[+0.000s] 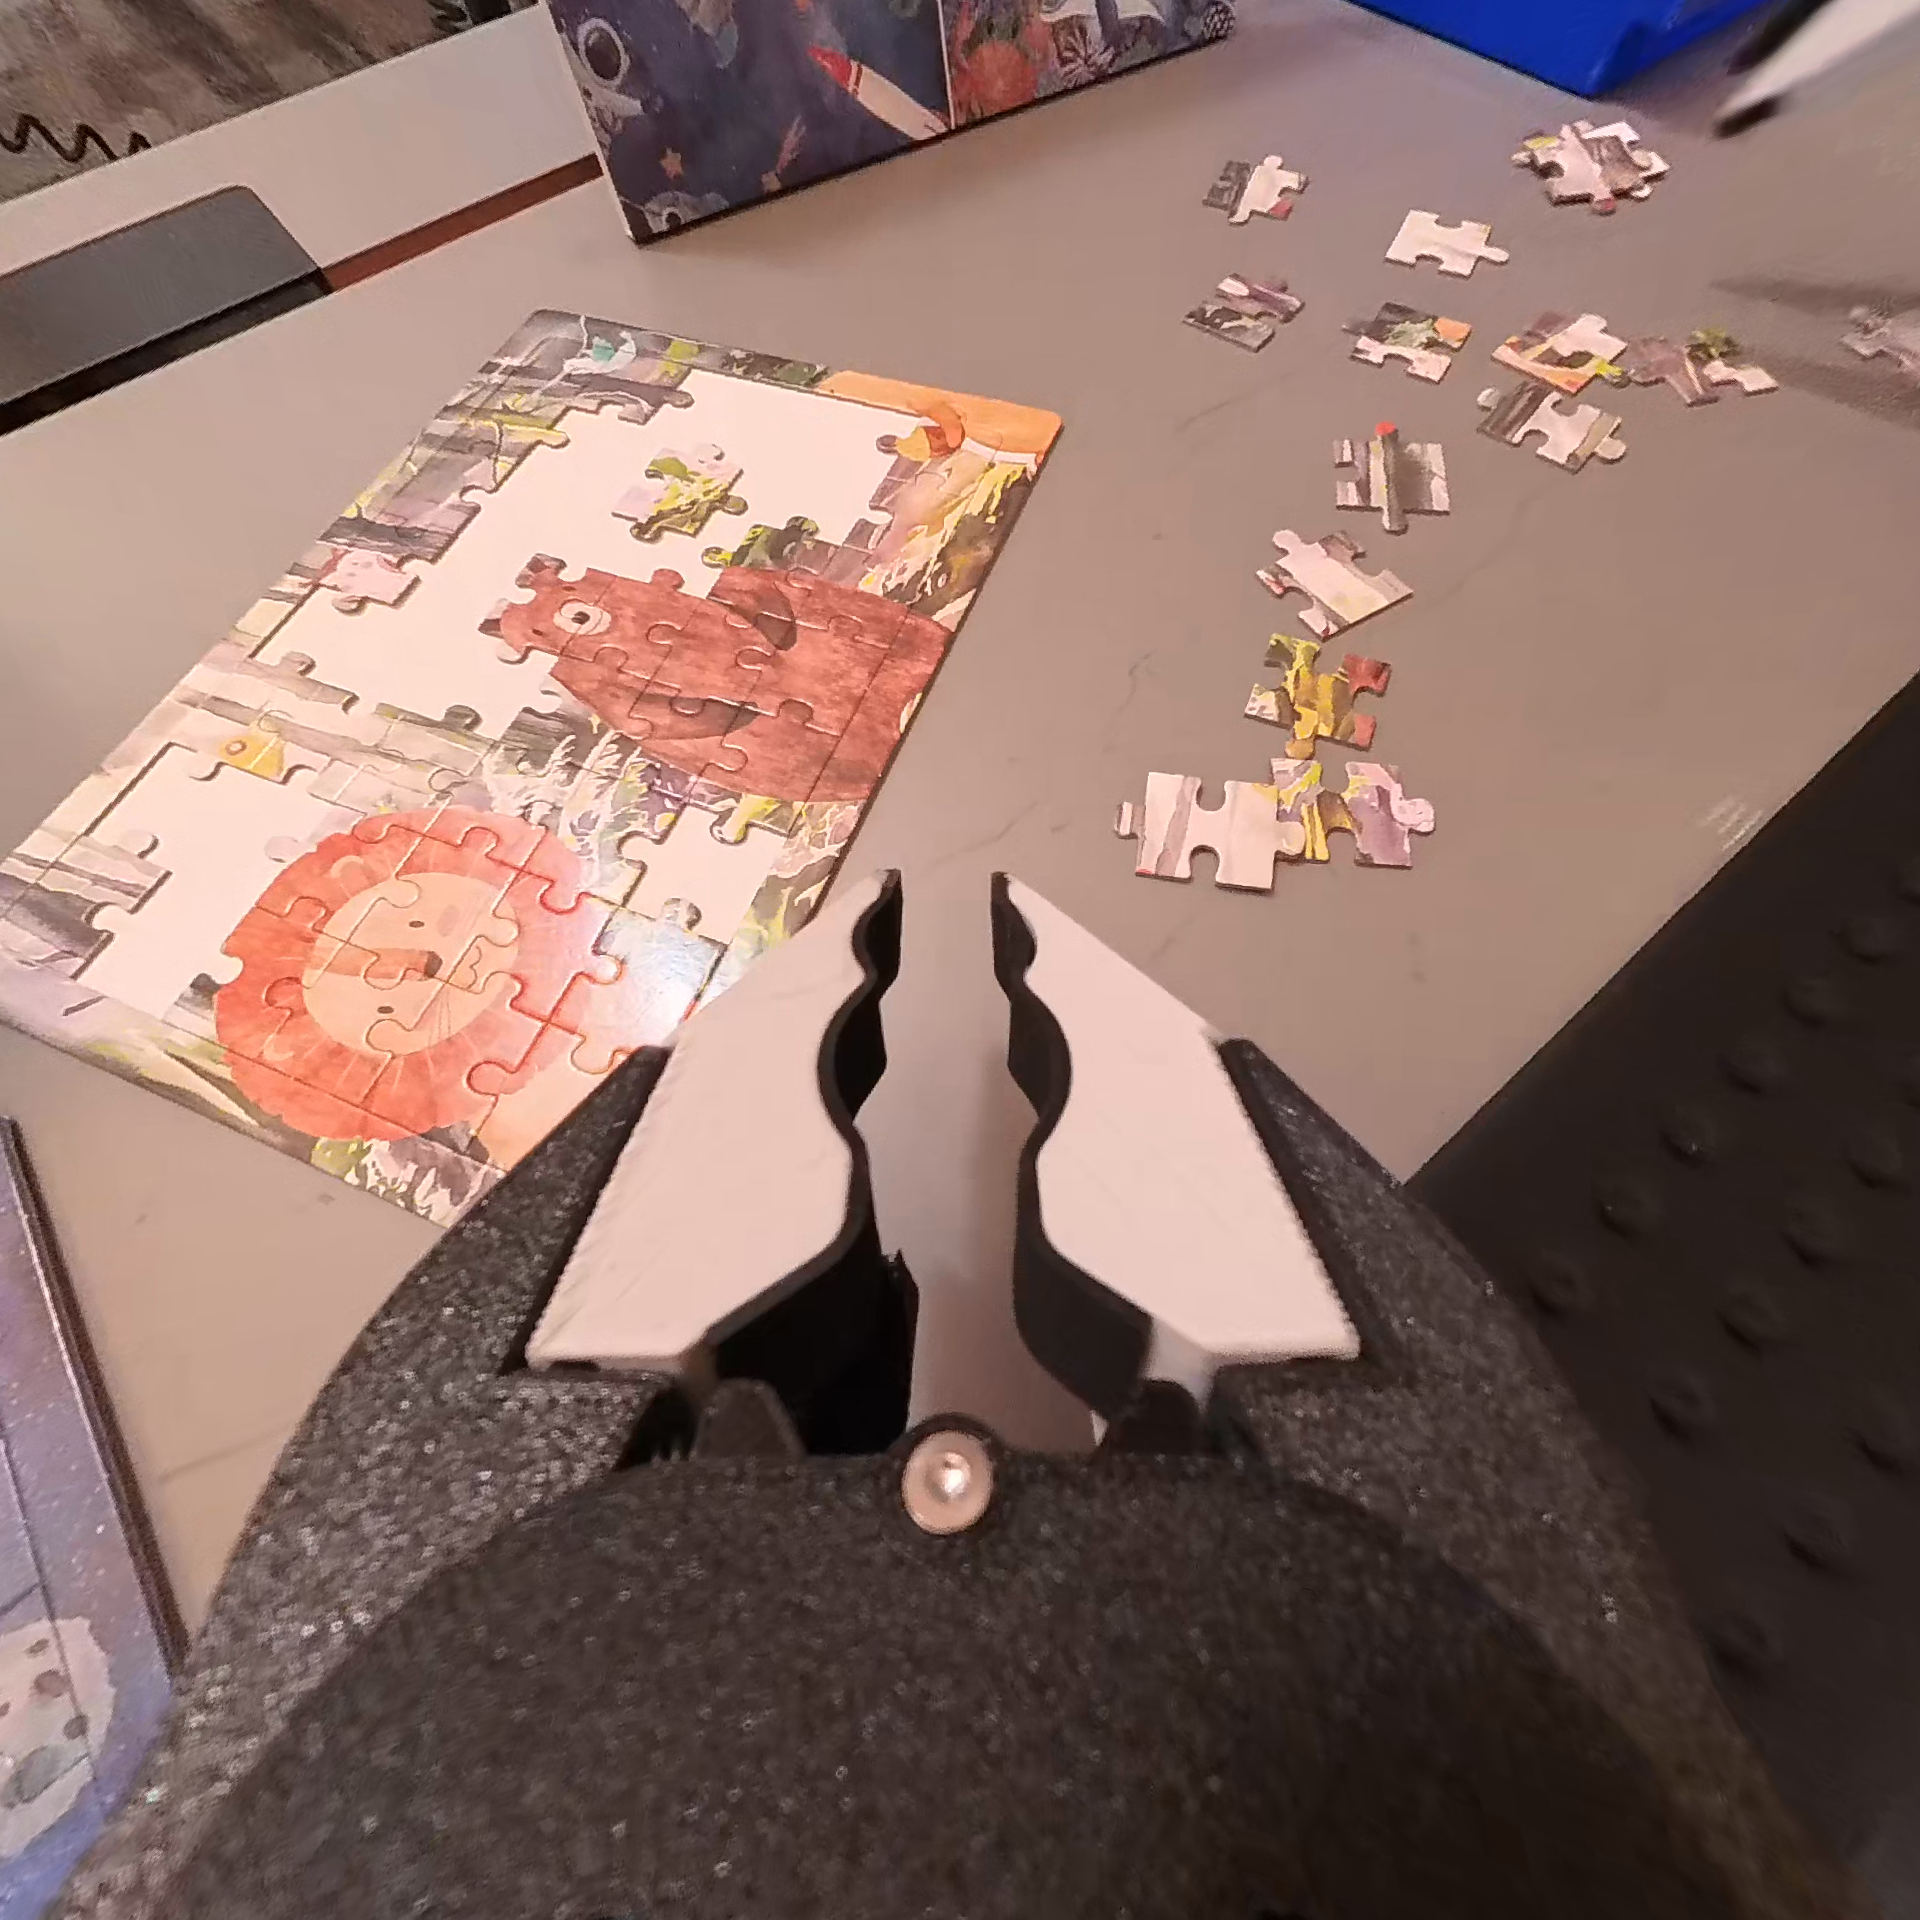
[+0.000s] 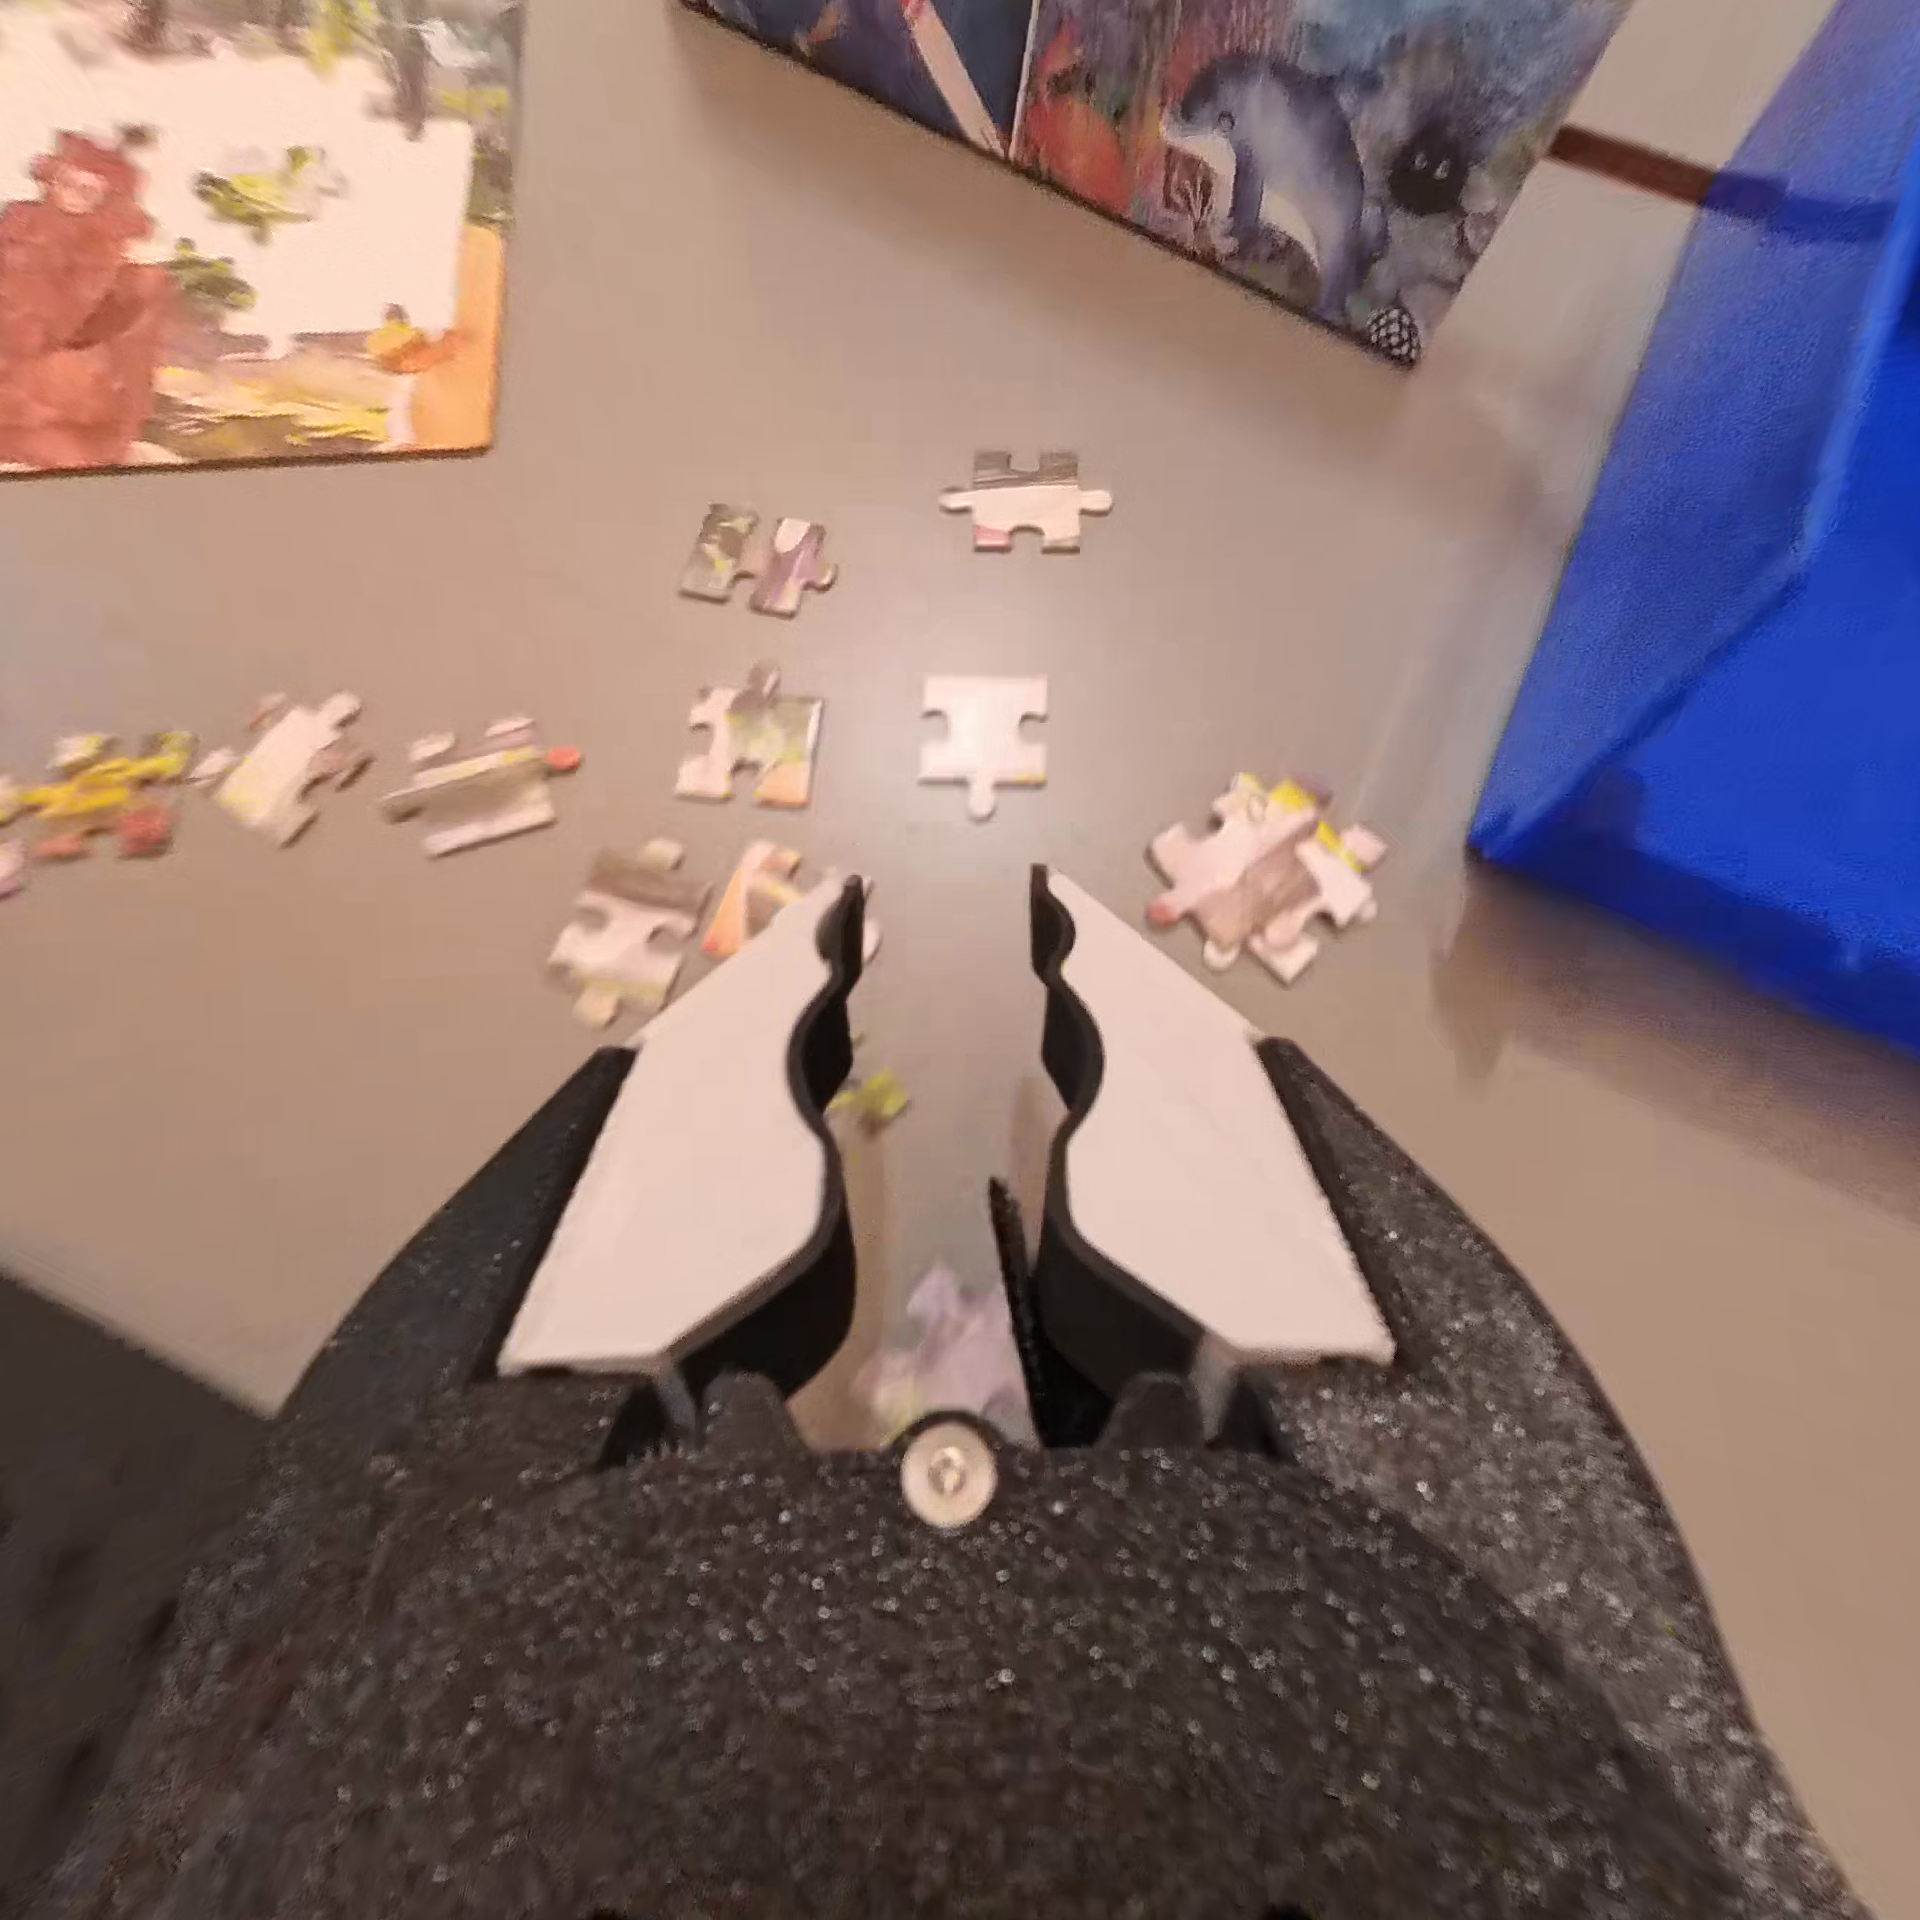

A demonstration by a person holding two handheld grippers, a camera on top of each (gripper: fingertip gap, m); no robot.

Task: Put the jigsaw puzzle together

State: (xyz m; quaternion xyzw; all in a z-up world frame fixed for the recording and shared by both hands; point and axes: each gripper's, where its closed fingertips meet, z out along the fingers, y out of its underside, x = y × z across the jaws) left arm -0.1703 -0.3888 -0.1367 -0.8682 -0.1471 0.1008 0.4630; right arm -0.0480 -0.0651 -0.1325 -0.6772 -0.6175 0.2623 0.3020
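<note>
Plainly, the loose pieces (image 2: 982,740) are thin, light, stiff card lying flat on the grey counter (image 2: 1195,436), so they will likely skid; a grip across opposite edges looks best. They lie scattered just beyond the right claw (image 2: 948,894), which is part open and empty. The puzzle board (image 1: 540,727) lies left of them, beside the left claw (image 1: 945,894), also slightly parted, empty.

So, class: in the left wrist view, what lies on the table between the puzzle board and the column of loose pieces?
Nothing: the left wrist view shows only bare grey table between the puzzle board and the loose pieces.
</note>
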